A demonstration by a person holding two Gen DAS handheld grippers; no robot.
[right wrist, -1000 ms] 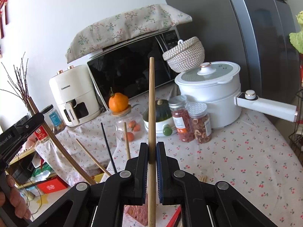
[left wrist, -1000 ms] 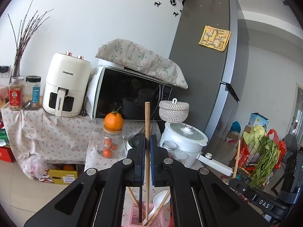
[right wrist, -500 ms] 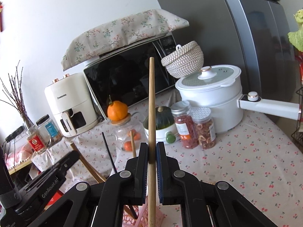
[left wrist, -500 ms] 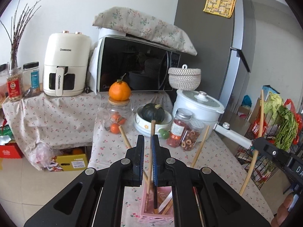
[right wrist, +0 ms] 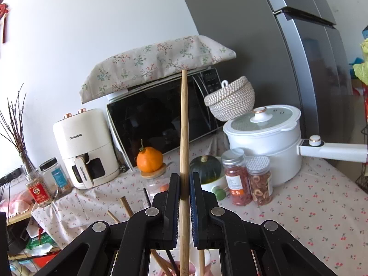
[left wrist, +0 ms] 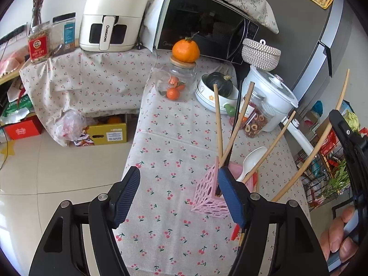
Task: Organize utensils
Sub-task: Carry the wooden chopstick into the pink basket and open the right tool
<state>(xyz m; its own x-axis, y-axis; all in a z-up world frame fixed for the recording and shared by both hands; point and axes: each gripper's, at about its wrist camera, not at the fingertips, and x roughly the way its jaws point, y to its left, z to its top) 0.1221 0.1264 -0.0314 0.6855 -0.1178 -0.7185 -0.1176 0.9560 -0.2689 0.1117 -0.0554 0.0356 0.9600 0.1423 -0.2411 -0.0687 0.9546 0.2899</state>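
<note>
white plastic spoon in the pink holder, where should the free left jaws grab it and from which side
Grip the white plastic spoon on its bowl and upper neck, the only part clear of the pink perforated square holder. Come from above: the handle is sunk inside, and wooden chopsticks lean close beside it, so a side approach looks crowded.

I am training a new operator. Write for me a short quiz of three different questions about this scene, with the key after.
1. True or false: the right claw is shut on a wooden chopstick.
2. What colour is the perforated utensil holder on the table?
3. Multiple choice: what sits on the lid of the glass jar? A) a pumpkin B) an orange C) a spoon

Key:
1. True; the left claw is opening, with nothing between its pads.
2. Pink.
3. B.
</note>
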